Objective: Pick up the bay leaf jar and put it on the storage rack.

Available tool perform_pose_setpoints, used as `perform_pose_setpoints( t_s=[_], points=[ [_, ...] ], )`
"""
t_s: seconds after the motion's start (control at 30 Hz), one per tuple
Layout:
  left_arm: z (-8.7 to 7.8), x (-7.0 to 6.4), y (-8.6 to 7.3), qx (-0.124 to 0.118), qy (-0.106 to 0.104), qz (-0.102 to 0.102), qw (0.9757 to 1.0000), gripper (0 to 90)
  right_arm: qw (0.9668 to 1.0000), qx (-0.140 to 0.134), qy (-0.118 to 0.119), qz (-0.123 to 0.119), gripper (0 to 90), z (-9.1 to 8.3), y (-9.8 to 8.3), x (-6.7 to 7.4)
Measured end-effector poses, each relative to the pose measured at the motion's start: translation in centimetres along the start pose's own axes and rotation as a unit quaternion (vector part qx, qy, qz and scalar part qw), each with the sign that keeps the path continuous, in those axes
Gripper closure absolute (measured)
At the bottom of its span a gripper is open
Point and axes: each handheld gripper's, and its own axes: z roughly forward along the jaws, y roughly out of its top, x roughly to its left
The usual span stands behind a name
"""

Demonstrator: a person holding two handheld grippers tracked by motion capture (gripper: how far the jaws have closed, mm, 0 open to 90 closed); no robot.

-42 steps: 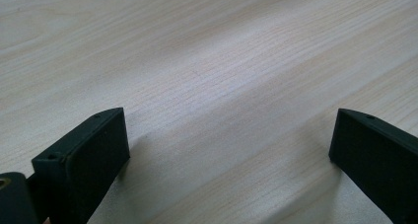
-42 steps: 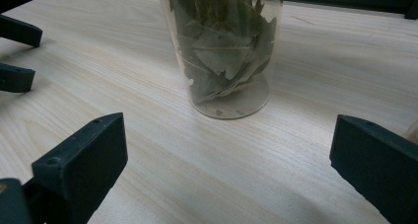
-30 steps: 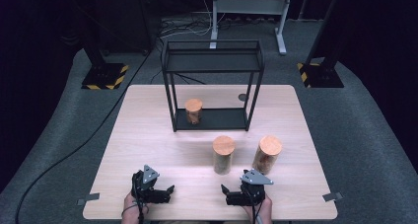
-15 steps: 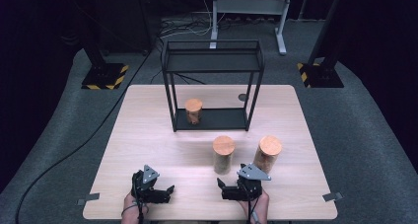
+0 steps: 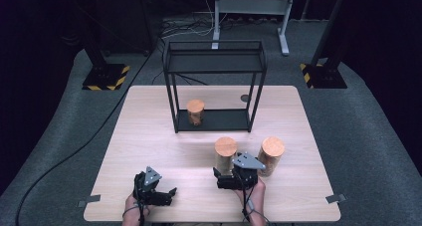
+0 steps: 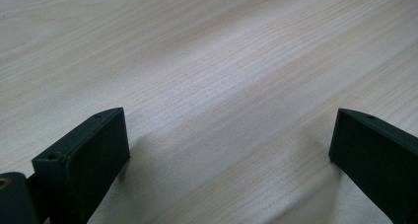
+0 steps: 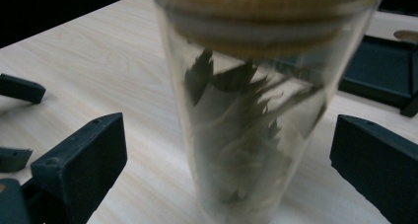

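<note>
one upright jar [image 7: 246, 125] (cork lid up) stands between the open right hand-held gripper [image 7: 226, 150] jaws.

Table: a pale wood-grain tabletop [image 5: 149, 136] is lying in front of me, catching soft light from above.
Floor: grey carpet [image 5: 368, 136] is spreading round the table and fading into darkness at the edges.
Stands: two black posts are rising from bases with yellow-black hazard stripes [image 5: 105, 77], one at each far side.
Frame: a grey metal stand [image 5: 249, 7] is standing behind.
Cables: black leads [image 5: 186, 29] are trailing across the carpet.
</note>
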Motion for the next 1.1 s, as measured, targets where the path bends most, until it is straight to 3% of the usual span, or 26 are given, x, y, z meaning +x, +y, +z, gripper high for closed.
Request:
perform_pose_setpoints(
  t_s=[0.4,0.77,1.1],
  points=[
    [0.0,0.0,0.0,0.0,0.0,0.0,1.0,1.2,0.9997,-0.023,0.0,-0.005,0.0,1.3,2.2,-0.7],
    [0.0,0.0,0.0,0.0,0.0,0.0,1.0,1.2,0.9991,-0.041,0.003,0.0,0.1,1.9,2.5,-1.0],
    [0.0,0.0,0.0,0.001,0.002,-0.001,1.0,1.1,0.9982,-0.055,0.022,0.008,21.7,1.6,2.1,-1.2]
  ],
)
